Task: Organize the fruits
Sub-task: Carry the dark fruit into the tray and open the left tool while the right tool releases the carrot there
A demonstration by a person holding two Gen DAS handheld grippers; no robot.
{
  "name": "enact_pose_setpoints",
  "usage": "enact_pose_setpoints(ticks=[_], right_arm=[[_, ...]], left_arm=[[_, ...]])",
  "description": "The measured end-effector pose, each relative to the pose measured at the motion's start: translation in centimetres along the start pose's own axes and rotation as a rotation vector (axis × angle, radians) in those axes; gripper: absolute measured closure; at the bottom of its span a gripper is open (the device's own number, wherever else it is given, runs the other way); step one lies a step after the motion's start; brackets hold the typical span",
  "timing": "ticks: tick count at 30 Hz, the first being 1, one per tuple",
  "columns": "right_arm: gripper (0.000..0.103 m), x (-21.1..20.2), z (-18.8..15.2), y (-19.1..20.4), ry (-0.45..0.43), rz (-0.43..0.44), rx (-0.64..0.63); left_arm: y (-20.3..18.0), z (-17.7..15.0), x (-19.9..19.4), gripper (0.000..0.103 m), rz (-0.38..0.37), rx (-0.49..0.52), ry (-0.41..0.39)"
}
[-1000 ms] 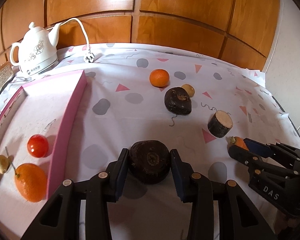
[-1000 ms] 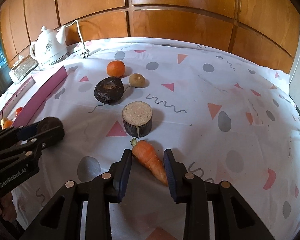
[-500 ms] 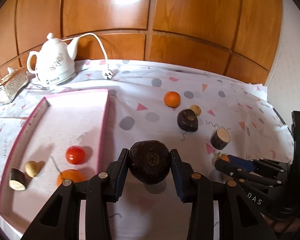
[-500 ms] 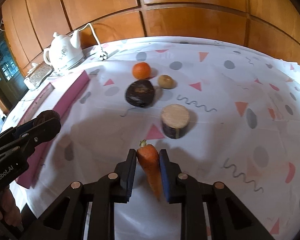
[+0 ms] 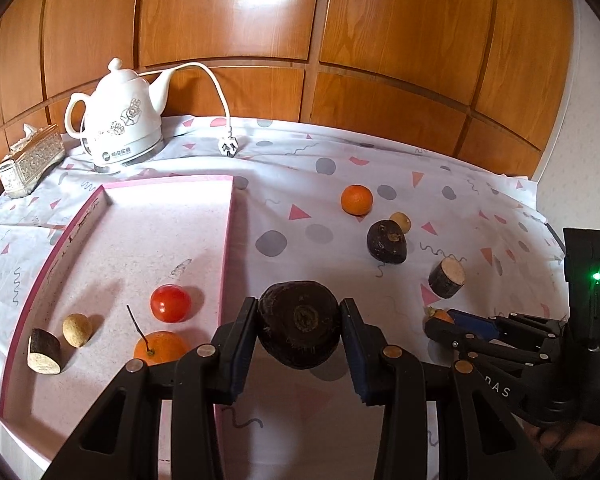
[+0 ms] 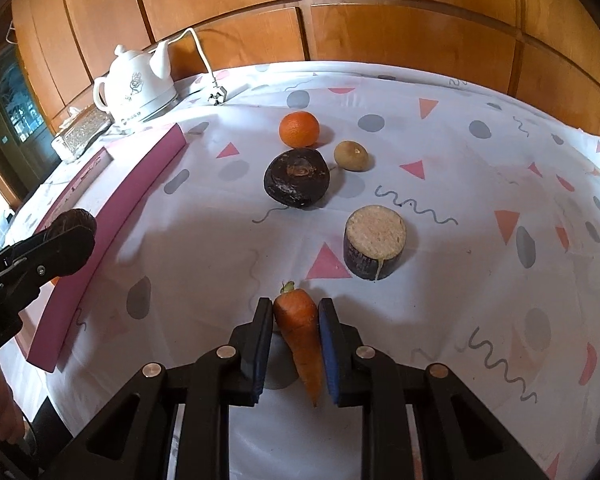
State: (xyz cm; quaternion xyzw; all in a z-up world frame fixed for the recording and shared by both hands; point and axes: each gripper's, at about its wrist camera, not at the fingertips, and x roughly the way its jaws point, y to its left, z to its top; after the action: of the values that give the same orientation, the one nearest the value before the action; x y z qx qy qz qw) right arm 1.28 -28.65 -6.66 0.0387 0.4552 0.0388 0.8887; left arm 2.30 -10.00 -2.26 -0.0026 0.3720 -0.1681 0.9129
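The left gripper [image 5: 300,322] was closed on a dark round fruit [image 5: 299,324], which sat squarely between its two fingers with its stem scar facing the camera, held above the cloth just right of the pink tray's [image 5: 227,248] right wall. The right gripper [image 6: 296,346] was clamped on a carrot [image 6: 300,338], leafy end pointing far and the tapered tip pointing near, past the pads; it hung clear of the patterned tablecloth [image 6: 460,152].

The left wrist view looked down into the tray and showed what lay in it: a tomato [image 5: 170,303], an orange with a stem [image 5: 160,347], a small tan fruit [image 5: 77,324] and a cut dark piece [image 5: 44,350] at the near left. It also caught the right gripper at the right edge, with only the carrot's top peeking out. A tissue box [image 5: 30,164] stood at the far left beside a white kettle [image 5: 118,124].

The right wrist view showed the tray only from its outer side, its contents hidden, and the left gripper at the left edge with the dark fruit barely visible behind a finger. On the cloth beyond the carrot it gave a closer look at a cut cylinder with a pale face [image 6: 375,242], another dark round fruit [image 6: 297,177], a small brown fruit [image 6: 351,155] and a loose orange [image 6: 299,129] farthest off.
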Motion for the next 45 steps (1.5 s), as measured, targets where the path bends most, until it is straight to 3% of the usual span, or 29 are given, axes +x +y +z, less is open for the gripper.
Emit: enact_pose_setpoints(ticks=[10,21,32,37,45], right_arm=[[0.080,-1.9,2.6,2.5,-0.049,0.075,-0.027],[0.080,-1.2,6.5,9.8,-0.051,0.252,-0.058],[0.079,0.8,9.9,14.8,-0.027,0.371,0.016],[0.067,1.5,10.5,16.1,-0.033,0.384,0.030],[0.066,0.5,8.2,14.4,-0.050,0.330,0.034]], left_arm=[[2.4,1.2,-1.2,0.062,0.025,-0.051,-0.018],[9.0,2.0,-2.2,0.062,0.174,-0.146,-0.038],[12.9,1.4,-0.9,0.060,0.248,-0.217,-0.002],[13.5,1.2,-1.1,0.052,0.261,-0.237,-0.009],[13.1,0.8,-1.5,0.050,0.235,-0.264,-0.008]])
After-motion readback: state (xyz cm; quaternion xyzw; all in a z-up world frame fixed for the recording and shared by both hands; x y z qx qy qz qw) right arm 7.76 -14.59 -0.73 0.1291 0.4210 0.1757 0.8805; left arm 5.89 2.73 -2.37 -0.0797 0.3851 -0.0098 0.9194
